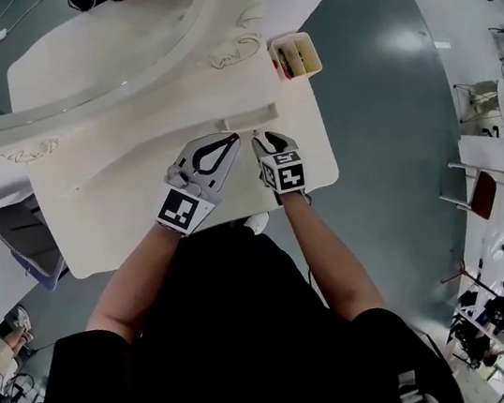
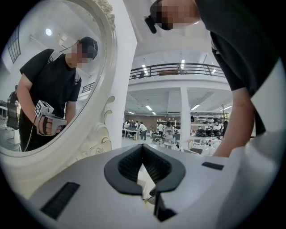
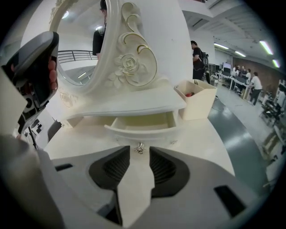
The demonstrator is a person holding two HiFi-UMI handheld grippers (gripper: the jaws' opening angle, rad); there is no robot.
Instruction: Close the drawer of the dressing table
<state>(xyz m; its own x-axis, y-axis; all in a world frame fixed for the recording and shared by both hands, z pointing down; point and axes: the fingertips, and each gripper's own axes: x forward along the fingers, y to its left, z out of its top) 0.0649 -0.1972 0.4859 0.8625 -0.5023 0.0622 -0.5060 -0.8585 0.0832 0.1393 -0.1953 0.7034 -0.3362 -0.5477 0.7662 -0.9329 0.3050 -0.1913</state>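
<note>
The small drawer (image 3: 143,127) sticks out, open, under the mirror (image 3: 82,56). The right tool (image 3: 140,152) is open, its tips just by the drawer's knob (image 3: 140,148). The left tool (image 2: 142,147) is closed, holding nothing. Best push the drawer front straight in, slowly, at the middle.

No word, brand or number can be read in these views. The black-and-white marker cube (image 1: 184,209) at left and the matching black-and-white cube (image 1: 282,172) at right carry only coded square patterns, no letters. A tiny dark mark (image 3: 173,142) stands on the white dressing table (image 3: 201,134), just beside the front of its open cream drawer (image 3: 143,121), too small to make out.
</note>
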